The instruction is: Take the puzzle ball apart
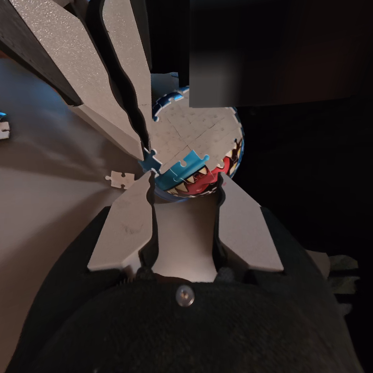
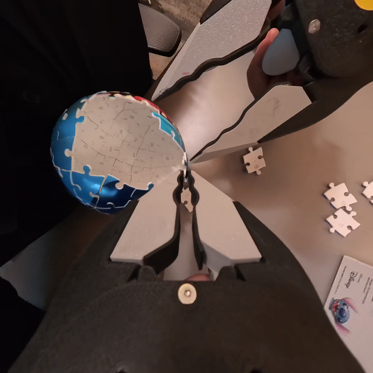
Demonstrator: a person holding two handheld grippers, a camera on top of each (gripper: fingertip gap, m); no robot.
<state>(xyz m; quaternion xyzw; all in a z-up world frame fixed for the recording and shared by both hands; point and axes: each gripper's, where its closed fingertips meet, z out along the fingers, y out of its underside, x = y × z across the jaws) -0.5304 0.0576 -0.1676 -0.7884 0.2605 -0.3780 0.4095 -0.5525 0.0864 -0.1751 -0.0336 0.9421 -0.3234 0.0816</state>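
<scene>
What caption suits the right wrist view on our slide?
Right hand-held gripper pinches a rim piece of the half-open puzzle ball, which the left hand-held gripper steadies; loose pieces lie on the table.

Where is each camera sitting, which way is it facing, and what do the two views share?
Left wrist view: on the left gripper, facing along its fingers, which clamp the puzzle ball; the right gripper enters upper left.
Right wrist view: on the right gripper, facing the ball's open rim, shut on an edge piece; the left gripper and a hand show above.
Shared: ball, both grippers, grey table, loose piece.
</scene>
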